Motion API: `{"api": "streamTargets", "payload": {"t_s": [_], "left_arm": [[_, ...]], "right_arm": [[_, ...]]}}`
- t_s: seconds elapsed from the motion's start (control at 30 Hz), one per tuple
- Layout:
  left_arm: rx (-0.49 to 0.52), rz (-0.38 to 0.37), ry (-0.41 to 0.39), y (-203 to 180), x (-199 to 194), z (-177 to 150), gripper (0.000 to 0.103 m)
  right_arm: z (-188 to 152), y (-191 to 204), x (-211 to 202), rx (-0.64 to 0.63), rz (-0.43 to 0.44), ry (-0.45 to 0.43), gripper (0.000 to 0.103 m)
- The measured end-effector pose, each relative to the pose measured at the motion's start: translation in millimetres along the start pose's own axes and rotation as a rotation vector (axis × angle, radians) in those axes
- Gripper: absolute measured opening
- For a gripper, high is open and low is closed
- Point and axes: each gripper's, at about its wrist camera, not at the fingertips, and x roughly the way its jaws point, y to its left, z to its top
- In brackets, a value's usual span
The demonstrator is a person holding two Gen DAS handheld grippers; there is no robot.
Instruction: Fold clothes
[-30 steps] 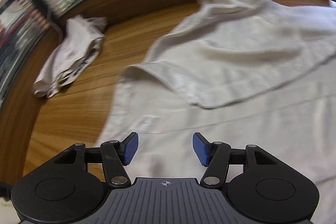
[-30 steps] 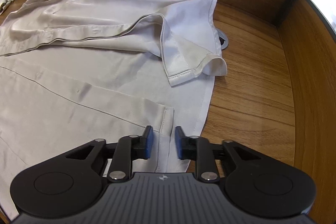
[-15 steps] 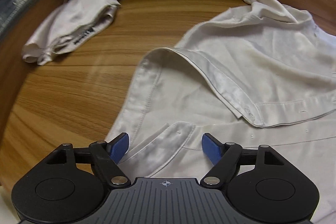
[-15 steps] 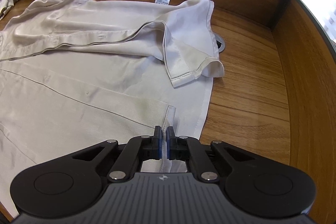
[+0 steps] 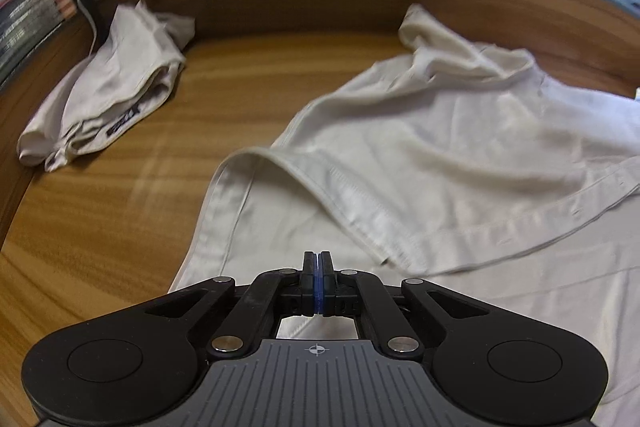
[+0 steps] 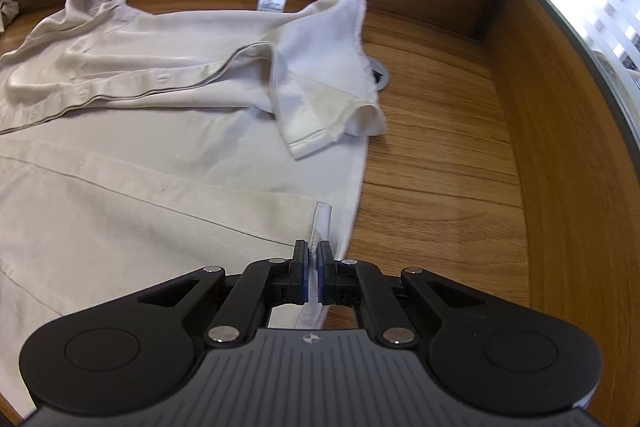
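Fingers (image 6: 325,269) of my right gripper (image 6: 313,273) pinched shirt (image 6: 140,211) hem; left gripper (image 5: 318,281) closed, cloth unseen between pads. Shirt lay half-spread mid-bench (image 6: 440,211), sleeves in; folding unfinished. Folded garment (image 5: 108,87) at far-left corner.

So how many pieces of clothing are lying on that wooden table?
2: a pale button-up shirt spread open in the middle, pinched by both grippers, and a folded white garment at the far left corner. Nothing else shows.

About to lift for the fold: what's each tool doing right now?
Left tool: closed on the near edge of the shirt.
Right tool: closed on the shirt's hem corner.
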Motion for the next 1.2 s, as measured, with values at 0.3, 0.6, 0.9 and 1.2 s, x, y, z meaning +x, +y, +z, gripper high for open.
{"api": "streamTargets", "payload": {"t_s": [0.3,0.6,0.9,1.2], "left_arm": [[-0.004,0.023,0.03,-14,18,8,0.04],[0.014,-0.019,-0.024,-21,-13,9,0.059],[0.15,-0.058,0.014,-55,-3,8,0.059],[0.228,-0.065,0.053,-77,13,6,0.059]], "right_arm": [[1,-8,16,-0.009,-0.027,0.028,0.015],[3,-12,-32,-0.019,0.016,-0.025,0.03],[41,-5,-9,-0.078,0.038,-0.04,0.03],[77,8,30,-0.148,0.064,-0.022,0.03]]}}
